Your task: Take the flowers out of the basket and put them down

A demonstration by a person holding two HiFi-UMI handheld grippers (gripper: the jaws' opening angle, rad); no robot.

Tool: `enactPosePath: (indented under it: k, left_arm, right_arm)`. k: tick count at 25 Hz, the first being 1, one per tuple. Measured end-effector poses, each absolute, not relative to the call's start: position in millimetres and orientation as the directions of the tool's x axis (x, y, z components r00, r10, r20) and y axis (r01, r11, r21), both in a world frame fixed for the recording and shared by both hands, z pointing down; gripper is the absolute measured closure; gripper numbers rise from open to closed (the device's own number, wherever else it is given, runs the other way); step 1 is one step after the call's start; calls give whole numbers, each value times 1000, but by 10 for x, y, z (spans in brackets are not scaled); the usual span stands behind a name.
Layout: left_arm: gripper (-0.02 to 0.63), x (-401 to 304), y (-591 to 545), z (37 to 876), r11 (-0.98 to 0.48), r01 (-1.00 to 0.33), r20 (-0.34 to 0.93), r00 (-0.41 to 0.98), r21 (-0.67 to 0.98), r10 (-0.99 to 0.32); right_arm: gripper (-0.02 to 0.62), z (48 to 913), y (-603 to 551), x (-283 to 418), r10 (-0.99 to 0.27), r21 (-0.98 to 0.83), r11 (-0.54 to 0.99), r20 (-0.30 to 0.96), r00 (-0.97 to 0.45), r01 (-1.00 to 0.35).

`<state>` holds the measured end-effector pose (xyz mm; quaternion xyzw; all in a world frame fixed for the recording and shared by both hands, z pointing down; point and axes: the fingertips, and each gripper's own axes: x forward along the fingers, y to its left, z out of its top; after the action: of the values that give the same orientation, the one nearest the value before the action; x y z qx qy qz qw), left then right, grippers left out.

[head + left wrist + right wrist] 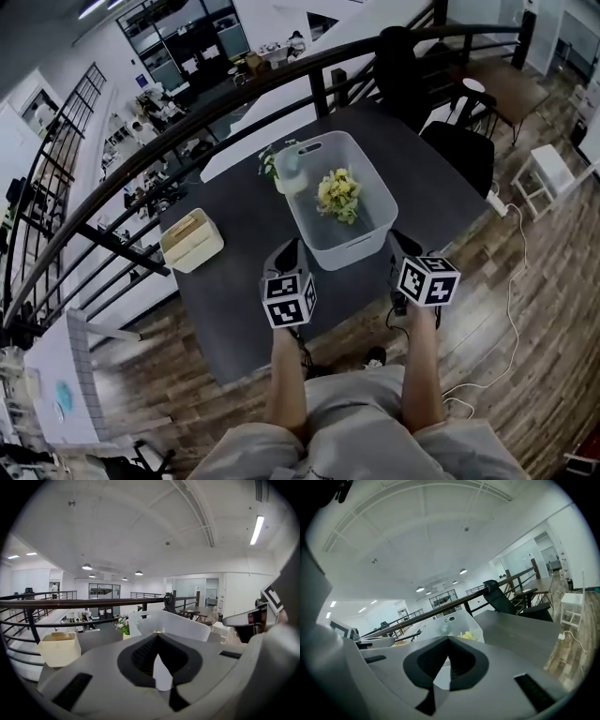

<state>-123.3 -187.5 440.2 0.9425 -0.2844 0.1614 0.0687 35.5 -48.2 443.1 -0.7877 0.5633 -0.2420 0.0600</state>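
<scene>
A bunch of yellow flowers (339, 195) lies inside the white basket (353, 247) at the centre of the head view, on a dark tabletop (234, 300). Just beside the basket's left wall, outside it, stands a second, leafy green bunch (277, 163). A cream lidded box (192, 240) sits well apart at the tabletop's left edge.

Below the basket, near its front wall, the person holds both tools over the tabletop's near edge, each topped by a marker cube. The left claw (157, 634) is pressed together with nothing between its jaws; in its own view the basket rises just beyond the tips, with the cream box at lower left. The right claw (448, 638) is likewise pressed together and empty, pointing at the basket, where the yellow blooms show through the pale wall.

A black curved railing (187, 127) crosses the upper frame behind the tabletop, and a black chair (459, 150) stands at upper right on the wooden floor (525, 309).
</scene>
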Motion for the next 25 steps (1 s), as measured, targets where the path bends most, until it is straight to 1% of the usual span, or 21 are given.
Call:
enactPosePath:
  k: [9,17,20,25]
  left_arm:
    - [589,-1307,-1842,4438,-764,-645,351,718,11,-601]
    - [589,-1773,-1950,4635,-681,-732,397,629,13,-669]
    - [589,-1703,-2099,4713,-678,-734,407,626,20,-666]
    - [589,-1391,-2425,4634,-689,-722,358,660,62,-660]
  right_arm:
    - [577,4560,-761,349,-941,-370,-222,325,99,-902]
    - [577,4639,-952,290,-936,-350,-154,351,23,-924]
    - [577,4670,-1157,422,-927,-335,-158,375,23,-929]
    - [577,4541,-1481,667,-921,-319,-167,388,32,-933]
